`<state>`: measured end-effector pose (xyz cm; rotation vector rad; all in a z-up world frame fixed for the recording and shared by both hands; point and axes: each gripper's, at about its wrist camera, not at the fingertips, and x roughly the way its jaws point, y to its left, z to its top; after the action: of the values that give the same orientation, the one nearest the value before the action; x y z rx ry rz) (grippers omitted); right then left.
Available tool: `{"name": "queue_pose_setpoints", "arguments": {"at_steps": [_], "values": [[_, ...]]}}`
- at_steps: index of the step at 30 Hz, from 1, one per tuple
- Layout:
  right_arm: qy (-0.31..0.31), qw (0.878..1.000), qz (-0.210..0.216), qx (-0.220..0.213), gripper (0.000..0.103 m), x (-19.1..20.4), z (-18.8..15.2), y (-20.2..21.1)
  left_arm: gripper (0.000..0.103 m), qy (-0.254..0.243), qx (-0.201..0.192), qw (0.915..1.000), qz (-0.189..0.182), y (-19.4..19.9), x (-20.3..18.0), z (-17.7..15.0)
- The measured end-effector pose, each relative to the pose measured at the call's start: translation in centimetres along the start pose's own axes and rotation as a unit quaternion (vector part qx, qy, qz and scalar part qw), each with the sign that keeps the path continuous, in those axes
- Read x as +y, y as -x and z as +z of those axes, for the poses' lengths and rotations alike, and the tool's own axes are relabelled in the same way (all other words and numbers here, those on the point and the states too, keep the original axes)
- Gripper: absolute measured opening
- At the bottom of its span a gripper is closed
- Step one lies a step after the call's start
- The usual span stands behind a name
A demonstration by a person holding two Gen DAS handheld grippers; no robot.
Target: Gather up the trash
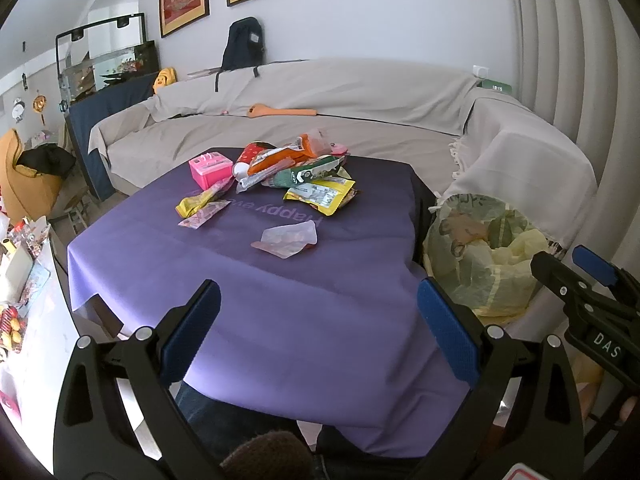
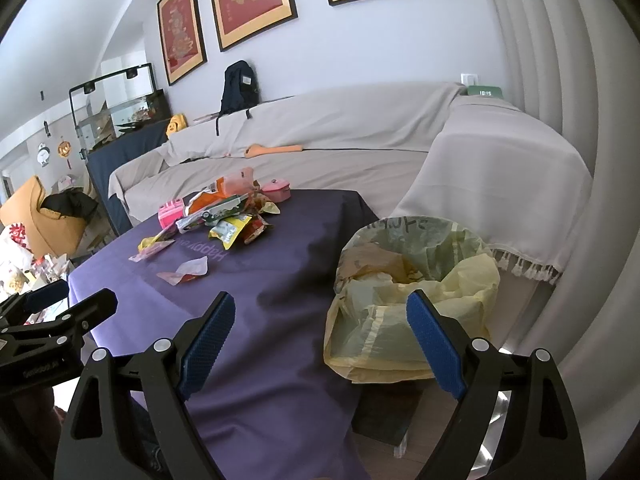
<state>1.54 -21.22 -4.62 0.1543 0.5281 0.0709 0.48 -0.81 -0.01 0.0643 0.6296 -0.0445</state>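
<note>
A heap of snack wrappers [image 1: 296, 172] [image 2: 232, 216] lies at the far side of the purple-clothed table [image 1: 280, 320] [image 2: 272, 320]. One crumpled clear-pink wrapper [image 1: 286, 240] [image 2: 186, 272] lies alone nearer the middle. A bin lined with a yellow-green bag [image 1: 484, 248] [image 2: 412, 292] stands off the table's right edge. My left gripper [image 1: 318, 328] hovers open and empty over the near part of the cloth. My right gripper [image 2: 320, 344] is open too, empty, between the table's right edge and the bin. Each gripper shows at the edge of the other's view.
A pink toy box [image 1: 210, 168] [image 2: 170, 214] and a small pink pot [image 2: 276, 191] stand by the heap. A cloth-covered sofa [image 1: 320, 120] [image 2: 340, 148] wraps behind and right of the table. Clutter and a low shelf [image 1: 24, 272] lie to the left.
</note>
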Motion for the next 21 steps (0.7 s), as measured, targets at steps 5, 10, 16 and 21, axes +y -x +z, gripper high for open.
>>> {"name": "queue_pose_setpoints", "arguments": {"at_steps": [5, 10, 16, 21], "values": [[0.000, 1.000, 0.001, 0.001, 0.084, 0.0, 0.0, 0.0, 0.094, 0.000, -0.002, 1.0000, -0.005, -0.1, 0.1, 0.0], [-0.001, 1.000, 0.001, 0.000, 0.084, 0.0, 0.0, 0.0, 0.094, -0.001, -0.007, 0.9999, -0.009, -0.2, 0.3, 0.1], [-0.002, 1.000, 0.001, 0.001, 0.084, -0.1, 0.0, 0.0, 0.094, -0.004, -0.008, 0.9999, -0.015, 0.4, -0.7, 0.3], [-0.002, 1.000, 0.001, 0.001, 0.084, -0.1, 0.0, 0.0, 0.094, -0.005, -0.009, 0.9998, -0.019, 0.4, -1.1, 0.5]]}}
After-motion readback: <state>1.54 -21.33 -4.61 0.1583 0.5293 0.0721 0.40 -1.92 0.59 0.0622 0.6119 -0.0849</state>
